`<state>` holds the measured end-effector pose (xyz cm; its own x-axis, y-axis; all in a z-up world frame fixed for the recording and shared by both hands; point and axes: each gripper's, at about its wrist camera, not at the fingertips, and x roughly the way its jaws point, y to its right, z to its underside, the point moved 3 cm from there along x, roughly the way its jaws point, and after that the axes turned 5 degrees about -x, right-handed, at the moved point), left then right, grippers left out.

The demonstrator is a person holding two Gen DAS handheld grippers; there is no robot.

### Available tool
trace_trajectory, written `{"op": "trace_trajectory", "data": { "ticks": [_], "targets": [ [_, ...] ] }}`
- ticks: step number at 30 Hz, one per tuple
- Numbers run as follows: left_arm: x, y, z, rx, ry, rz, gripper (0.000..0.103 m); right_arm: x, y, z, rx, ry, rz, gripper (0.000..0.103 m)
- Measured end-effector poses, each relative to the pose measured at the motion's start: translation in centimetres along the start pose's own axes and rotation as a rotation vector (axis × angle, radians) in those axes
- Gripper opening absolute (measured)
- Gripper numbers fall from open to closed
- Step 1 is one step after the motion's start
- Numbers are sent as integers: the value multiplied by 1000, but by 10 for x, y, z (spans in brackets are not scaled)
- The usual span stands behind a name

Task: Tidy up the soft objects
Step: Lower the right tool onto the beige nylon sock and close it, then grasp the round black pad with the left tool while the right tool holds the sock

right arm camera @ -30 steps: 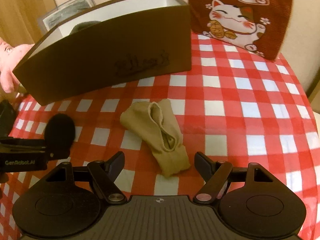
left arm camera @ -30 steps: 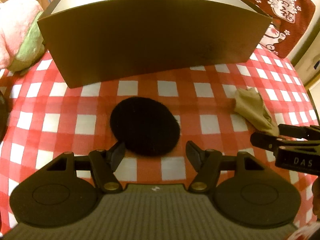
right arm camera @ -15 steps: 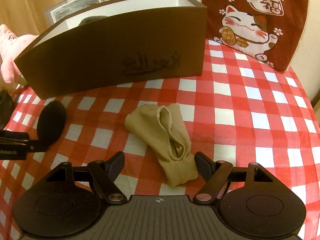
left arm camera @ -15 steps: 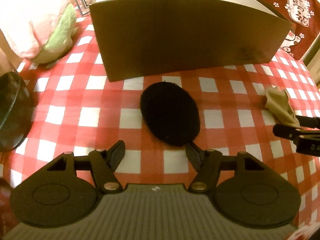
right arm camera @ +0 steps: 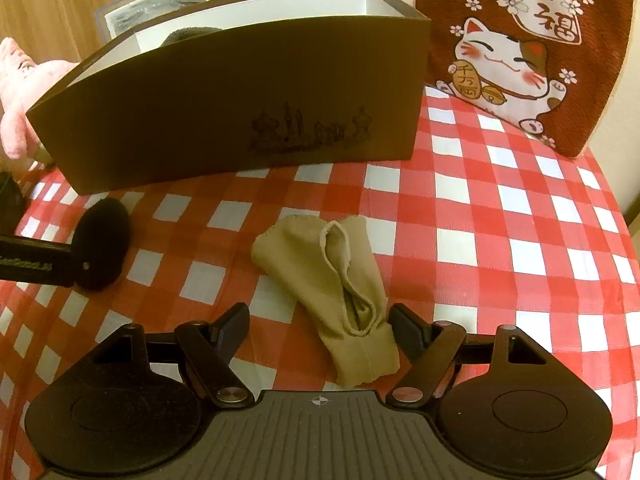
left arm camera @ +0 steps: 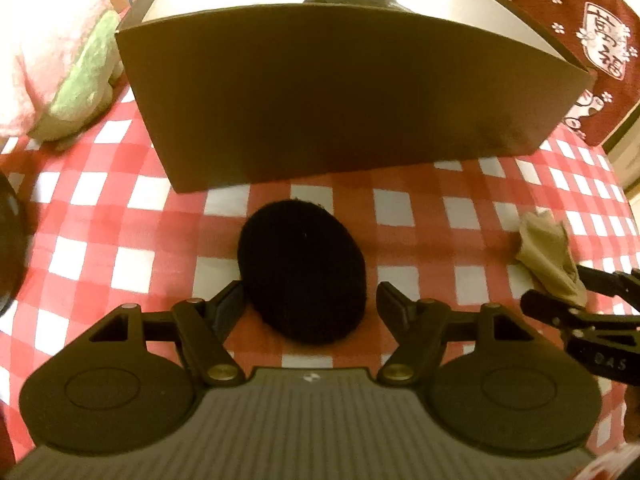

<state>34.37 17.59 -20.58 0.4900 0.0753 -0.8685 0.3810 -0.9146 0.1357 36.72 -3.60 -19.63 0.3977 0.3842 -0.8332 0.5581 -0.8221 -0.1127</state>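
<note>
You are straddling the black pad (left arm camera: 302, 272) and tan sock (right arm camera: 332, 292) mid-tabletop (right arm camera: 500, 240) with wide claws (left claw (left arm camera: 310, 300), right claw (right arm camera: 320, 322)); keep lowering before closing.

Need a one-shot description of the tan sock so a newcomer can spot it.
Start at the big brown box on the red-and-white checked tablecloth. In front of it lie two soft items; the tan sock is the one toward the lucky-cat cloth, between the open fingers of the right gripper. It is flat, beige and crumpled, whereas its neighbour is a black fuzzy oval pad.
</note>
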Motion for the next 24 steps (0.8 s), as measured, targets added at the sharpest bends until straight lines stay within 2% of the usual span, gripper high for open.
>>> {"op": "trace_trajectory", "data": {
  "ticks": [6,8,10,12,18,24],
  "targets": [
    [1,1,3,44,20,-20,65,-1,-1,1,-4,16,0,73],
    [-3,-1,7,60,20,-23,64,-4,-1,3,-12,27,7,62],
    [-6,-2,12,67,18,-20,63,-7,0,5,-14,38,7,44],
    [-10,-2,16,76,16,-18,63,-10,2,6,-5,40,5,33],
    [-27,-6,38,112,-6,3,63,-25,-7,18,-15,25,-49,31],
    [-50,-12,70,161,-35,28,63,-45,-28,47,-32,-5,-110,31]
  ]
}}
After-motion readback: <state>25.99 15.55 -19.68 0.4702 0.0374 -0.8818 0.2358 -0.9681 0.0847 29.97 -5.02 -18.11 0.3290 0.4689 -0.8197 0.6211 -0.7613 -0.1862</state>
